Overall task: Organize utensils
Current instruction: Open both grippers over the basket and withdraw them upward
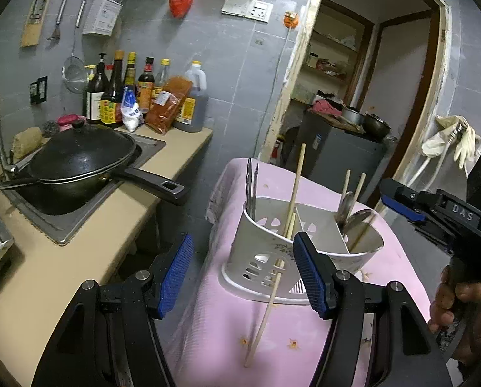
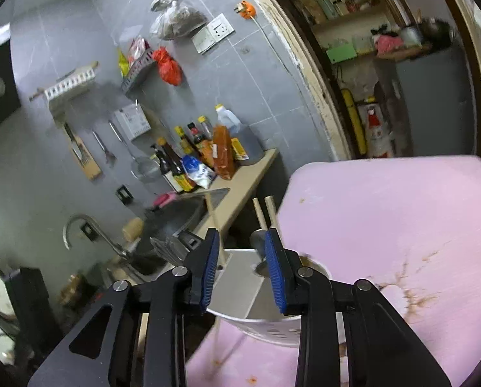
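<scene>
The loose pale wooden chopstick (image 1: pixel 266 316) leans against the white slotted plastic utensil caddy (image 1: pixel 266 245) and could slide off the pink-covered counter (image 1: pixel 227 332) if nudged. The left tongs (image 1: pixel 243 274) gape empty beside it. The right tongs (image 2: pixel 243 269) hover parted, gripping nothing, over the caddy's compartments, which hold chopsticks, spoons and forks upright.

Black claw (image 1: pixel 243 271), ribbed blue pads (image 1: pixel 175 274), silver screws
</scene>
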